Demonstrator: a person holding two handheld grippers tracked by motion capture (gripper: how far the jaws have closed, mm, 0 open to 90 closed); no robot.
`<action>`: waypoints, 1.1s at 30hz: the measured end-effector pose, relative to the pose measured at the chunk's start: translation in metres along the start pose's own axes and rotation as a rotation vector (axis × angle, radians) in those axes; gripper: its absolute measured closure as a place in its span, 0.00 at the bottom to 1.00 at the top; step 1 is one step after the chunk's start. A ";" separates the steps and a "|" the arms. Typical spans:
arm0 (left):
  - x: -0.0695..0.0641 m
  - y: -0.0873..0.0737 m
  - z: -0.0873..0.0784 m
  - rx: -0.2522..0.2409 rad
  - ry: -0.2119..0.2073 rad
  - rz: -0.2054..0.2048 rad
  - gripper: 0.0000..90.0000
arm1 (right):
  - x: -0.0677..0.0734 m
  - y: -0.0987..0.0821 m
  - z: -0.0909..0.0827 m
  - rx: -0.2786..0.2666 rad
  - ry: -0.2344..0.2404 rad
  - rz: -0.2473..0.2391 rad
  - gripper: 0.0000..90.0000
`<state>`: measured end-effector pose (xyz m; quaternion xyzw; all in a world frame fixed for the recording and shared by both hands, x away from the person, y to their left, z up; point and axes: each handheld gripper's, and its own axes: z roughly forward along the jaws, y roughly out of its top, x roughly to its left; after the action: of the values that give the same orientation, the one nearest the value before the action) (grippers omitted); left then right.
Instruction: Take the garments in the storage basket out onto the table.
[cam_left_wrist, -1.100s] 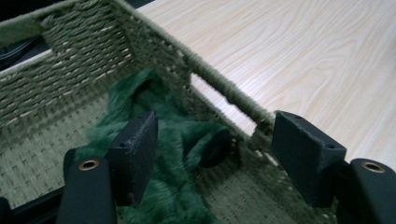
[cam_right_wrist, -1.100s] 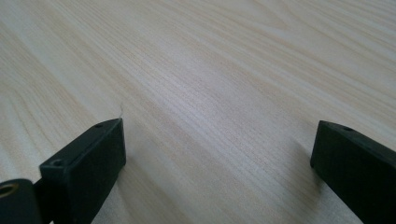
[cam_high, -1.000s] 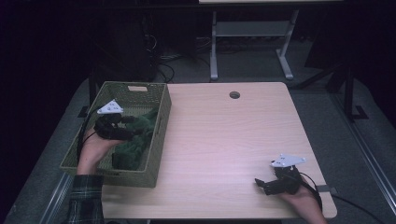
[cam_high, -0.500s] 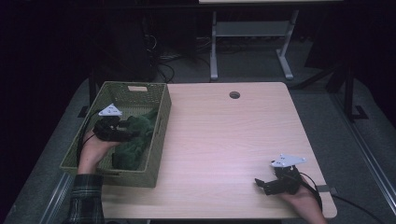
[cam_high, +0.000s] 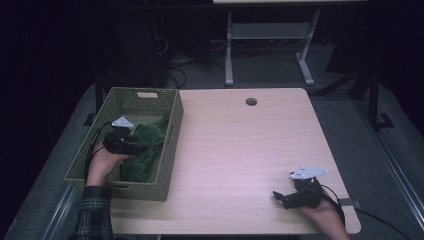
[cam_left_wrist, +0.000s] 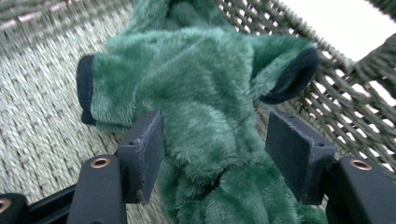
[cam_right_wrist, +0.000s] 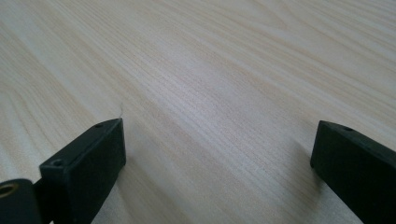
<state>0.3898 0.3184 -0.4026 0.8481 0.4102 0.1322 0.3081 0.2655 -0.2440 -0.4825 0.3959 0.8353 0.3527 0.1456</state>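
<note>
A green plush garment with dark cuffs lies bunched in a woven olive basket at the table's left. My left gripper reaches into the basket from the left and points at the plush. In the left gripper view the plush bulges up between the two jaws of that gripper. The left pad lies against the pile and the right pad stands a little clear, so the jaws are open around it. My right gripper rests near the table's front right corner, open over bare wood.
The light wooden table has a cable hole near its far edge. The basket's woven wall rises close behind the plush. A metal desk frame stands on the dark floor beyond.
My left hand has sunk lower into the basket, onto the green plush. The right hand and gripper have stayed where they were.
</note>
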 end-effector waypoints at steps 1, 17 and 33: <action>0.000 -0.001 0.001 0.008 -0.001 -0.006 0.41 | 0.000 0.000 0.000 0.000 0.000 0.000 0.03; 0.002 -0.003 0.007 0.100 -0.061 -0.051 0.69 | 0.000 0.000 0.000 0.000 0.000 -0.001 0.03; 0.003 0.004 -0.012 0.042 -0.079 -0.118 0.90 | 0.000 0.000 0.000 0.000 0.000 -0.002 0.03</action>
<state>0.3887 0.3238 -0.3906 0.8334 0.4496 0.0716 0.3133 0.2656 -0.2442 -0.4826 0.3952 0.8355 0.3527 0.1460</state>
